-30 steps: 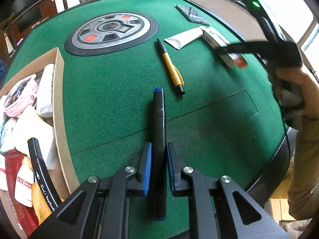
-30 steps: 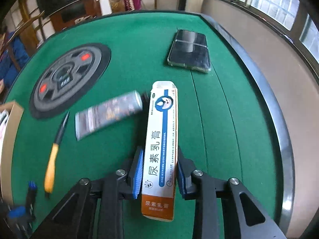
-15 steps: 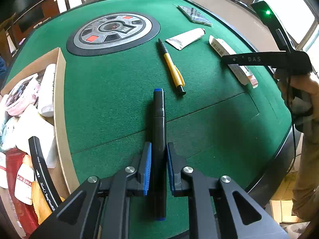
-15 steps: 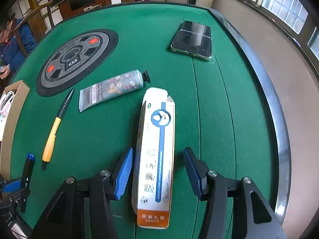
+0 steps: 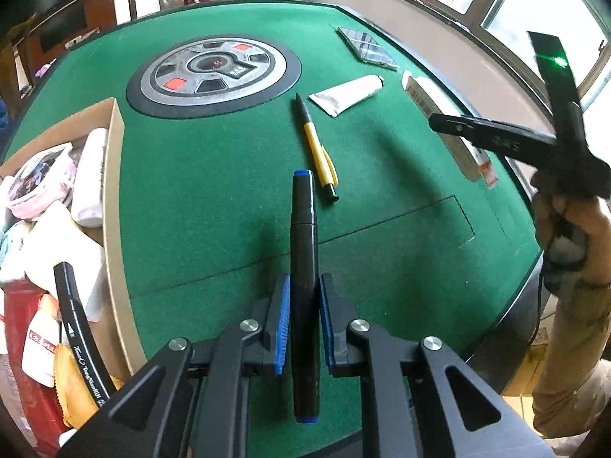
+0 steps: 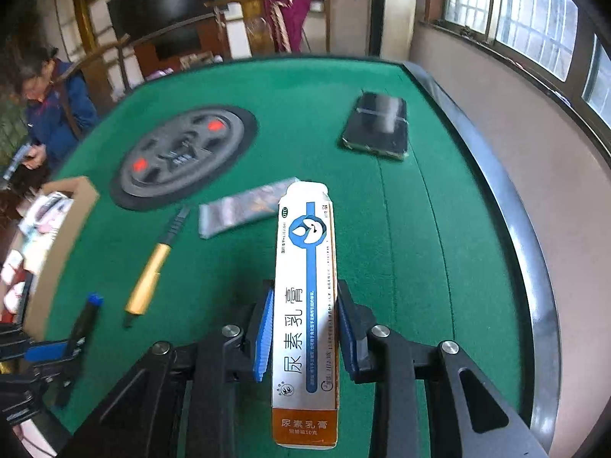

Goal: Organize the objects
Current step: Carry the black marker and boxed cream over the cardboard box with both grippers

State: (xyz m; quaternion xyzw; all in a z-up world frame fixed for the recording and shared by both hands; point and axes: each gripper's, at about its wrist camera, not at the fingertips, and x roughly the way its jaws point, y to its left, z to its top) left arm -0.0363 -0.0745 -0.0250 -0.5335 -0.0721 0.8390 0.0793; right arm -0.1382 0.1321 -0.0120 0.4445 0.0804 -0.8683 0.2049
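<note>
My left gripper point(image 5: 303, 286) is shut on a black marker point(image 5: 303, 229) with blue ends, held just above the green felt near the front edge. In the right wrist view the same marker point(image 6: 86, 320) shows at the lower left. My right gripper point(image 6: 305, 294) has its jaws closing on a long white, blue and orange ointment box point(image 6: 305, 252); the blue pads press its sides and it hangs tilted above the felt. In the left wrist view that box point(image 5: 431, 103) sits under the right gripper's black finger at the far right.
An open cardboard box point(image 5: 114, 175) with packets, tubes and another marker stands at the table's left. On the felt lie a yellow pen point(image 5: 319, 149), a white tube point(image 5: 347, 93) and a phone point(image 5: 366, 47). A round console point(image 5: 214, 72) fills the centre. A person point(image 6: 49, 114) sits beyond the far left.
The right jaws spread off the ointment box, then came back onto it, and the box rose off the felt. The left gripper and its marker have stayed put.
</note>
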